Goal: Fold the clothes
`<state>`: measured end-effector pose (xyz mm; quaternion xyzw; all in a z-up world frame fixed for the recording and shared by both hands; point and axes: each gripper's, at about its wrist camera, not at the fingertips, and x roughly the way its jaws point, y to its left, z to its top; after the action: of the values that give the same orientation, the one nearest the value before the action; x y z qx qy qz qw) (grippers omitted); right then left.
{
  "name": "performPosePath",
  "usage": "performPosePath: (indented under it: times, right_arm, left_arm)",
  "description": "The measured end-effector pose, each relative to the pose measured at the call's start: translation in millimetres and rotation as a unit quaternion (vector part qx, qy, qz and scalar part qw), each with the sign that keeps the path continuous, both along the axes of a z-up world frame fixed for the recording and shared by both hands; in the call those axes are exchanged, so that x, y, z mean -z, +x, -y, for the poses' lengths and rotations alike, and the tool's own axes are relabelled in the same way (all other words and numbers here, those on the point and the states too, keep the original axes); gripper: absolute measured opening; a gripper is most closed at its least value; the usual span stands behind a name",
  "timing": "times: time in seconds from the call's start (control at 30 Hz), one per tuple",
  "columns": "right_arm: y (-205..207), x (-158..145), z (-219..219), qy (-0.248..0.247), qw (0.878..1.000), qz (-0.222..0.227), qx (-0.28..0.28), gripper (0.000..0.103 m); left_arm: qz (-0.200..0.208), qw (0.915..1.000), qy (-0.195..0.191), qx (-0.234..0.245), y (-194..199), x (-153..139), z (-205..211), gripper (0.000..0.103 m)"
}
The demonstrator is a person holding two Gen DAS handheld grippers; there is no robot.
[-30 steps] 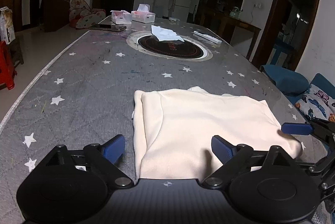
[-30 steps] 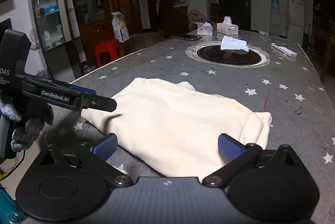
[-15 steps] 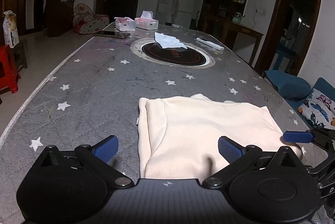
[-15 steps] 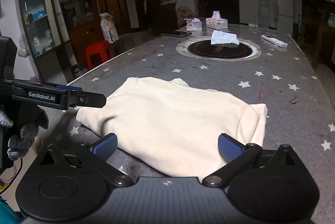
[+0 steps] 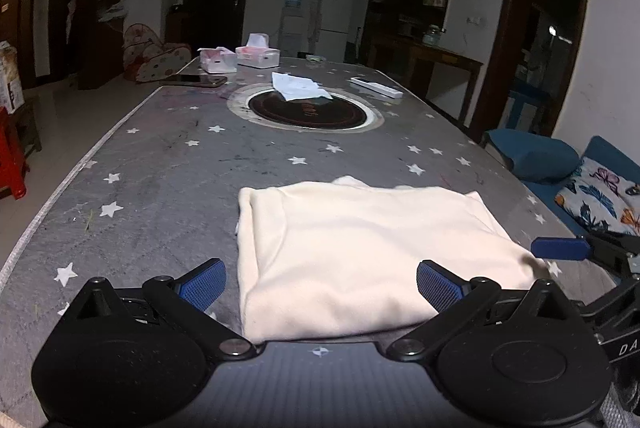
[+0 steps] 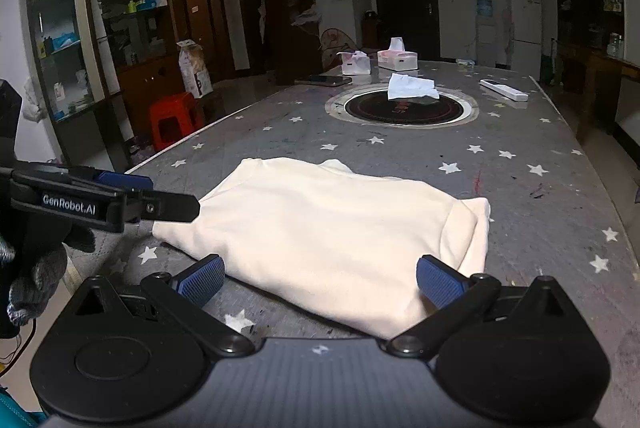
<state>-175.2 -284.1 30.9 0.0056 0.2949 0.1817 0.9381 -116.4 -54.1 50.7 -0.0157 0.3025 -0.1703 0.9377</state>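
Observation:
A cream garment (image 5: pixel 360 252) lies folded into a flat rectangle on the grey star-patterned table (image 5: pixel 168 180); the right wrist view shows the same garment (image 6: pixel 332 232). My left gripper (image 5: pixel 320 286) hovers open just in front of its near edge, nothing between the blue pads. My right gripper (image 6: pixel 318 280) is open too, at the garment's other near edge, holding nothing. One blue finger of the right gripper (image 5: pixel 560 249) pokes in at the right of the left wrist view. The left gripper's side (image 6: pixel 120 202) and a gloved hand (image 6: pixel 32 268) appear at the left of the right wrist view.
Further along the table sits a round black hob (image 5: pixel 307 110) with a white tissue (image 5: pixel 298 88) on it. Behind are two tissue boxes (image 5: pixel 240 58), a phone (image 5: pixel 196 80) and a white remote (image 5: pixel 376 87). A blue sofa with a cushion (image 5: pixel 600 196) is to the right, a red stool (image 6: pixel 174 116) beside the table.
Both grippers have pulled back and risen a little from the garment, so it looks smaller and farther. The garment itself has not moved. Both stay open.

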Motion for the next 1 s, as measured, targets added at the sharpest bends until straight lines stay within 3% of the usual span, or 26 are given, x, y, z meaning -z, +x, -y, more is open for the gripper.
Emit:
performPosePath:
  times: [1.0]
  right_arm:
    - [-36, 7, -4, 0.009, 1.000, -0.003, -0.024, 0.103]
  left_arm:
    - [-0.006, 0.9999, 0.014, 0.004, -30, 3, 10, 0.103]
